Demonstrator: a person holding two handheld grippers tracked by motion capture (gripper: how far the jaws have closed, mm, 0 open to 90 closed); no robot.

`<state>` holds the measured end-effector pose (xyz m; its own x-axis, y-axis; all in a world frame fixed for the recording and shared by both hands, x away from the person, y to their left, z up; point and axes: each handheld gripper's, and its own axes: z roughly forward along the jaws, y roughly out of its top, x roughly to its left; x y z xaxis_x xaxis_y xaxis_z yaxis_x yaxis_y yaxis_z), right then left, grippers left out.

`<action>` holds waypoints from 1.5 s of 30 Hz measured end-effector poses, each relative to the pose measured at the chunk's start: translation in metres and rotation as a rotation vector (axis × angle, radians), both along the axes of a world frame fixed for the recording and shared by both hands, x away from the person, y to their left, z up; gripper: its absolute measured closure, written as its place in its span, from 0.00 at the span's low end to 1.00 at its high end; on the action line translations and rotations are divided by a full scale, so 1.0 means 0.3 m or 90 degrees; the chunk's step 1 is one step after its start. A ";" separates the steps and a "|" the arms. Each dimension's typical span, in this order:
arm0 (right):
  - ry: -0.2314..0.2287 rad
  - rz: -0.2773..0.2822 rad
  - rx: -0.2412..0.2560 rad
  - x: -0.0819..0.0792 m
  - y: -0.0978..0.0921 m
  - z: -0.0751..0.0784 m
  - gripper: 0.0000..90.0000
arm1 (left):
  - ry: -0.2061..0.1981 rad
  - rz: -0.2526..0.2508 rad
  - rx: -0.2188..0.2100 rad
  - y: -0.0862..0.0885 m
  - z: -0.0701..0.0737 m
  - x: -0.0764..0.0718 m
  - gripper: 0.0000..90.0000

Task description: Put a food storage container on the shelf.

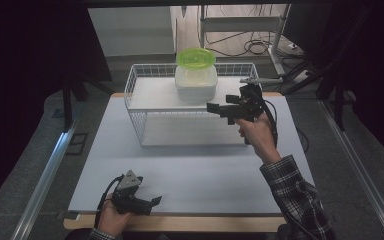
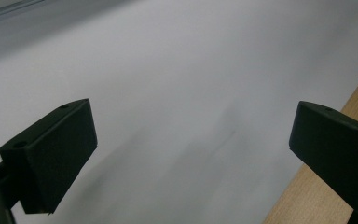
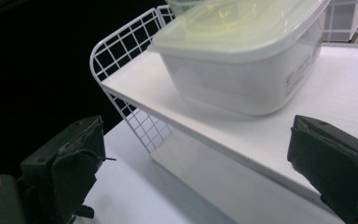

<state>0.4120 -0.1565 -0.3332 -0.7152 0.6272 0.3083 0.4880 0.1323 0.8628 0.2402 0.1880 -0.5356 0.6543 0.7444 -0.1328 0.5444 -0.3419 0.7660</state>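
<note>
Surface [image 1: 190,175] first: a pale sheet on a wood-edged top, bare across its near half. On its far half stands a white wire shelf rack [image 1: 136,107] with 2 levels, a lower board near the surface and an upper board with a low wire rim. On that upper board, toward the back and middle, sits a translucent white container [image 1: 195,81] with its lid on, and a smaller lime-green lidded tub [image 1: 196,57] rests on top of it.

The right gripper [image 1: 217,109] is held up beside the rack's right end, at about the level of the upper board, aimed leftward at the container. In the right gripper view its fingers [image 3: 328,165] stand wide apart with nothing between them, and the container [image 3: 242,65] lies ahead, apart from them. The left gripper [image 1: 152,202] rests low at the near edge of the surface, its fingers [image 2: 56,149] also spread and empty.

Judging from this, the work is at its start: the reach toward the container is under way, no grasp is made, and the closing in, gripping and lifting off the shelf are all left to do.
</note>
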 end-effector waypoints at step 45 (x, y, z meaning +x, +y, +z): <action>-0.031 -0.004 -0.128 -0.155 -0.070 -0.270 0.02 | -0.003 -0.011 0.002 -0.008 0.001 -0.004 0.01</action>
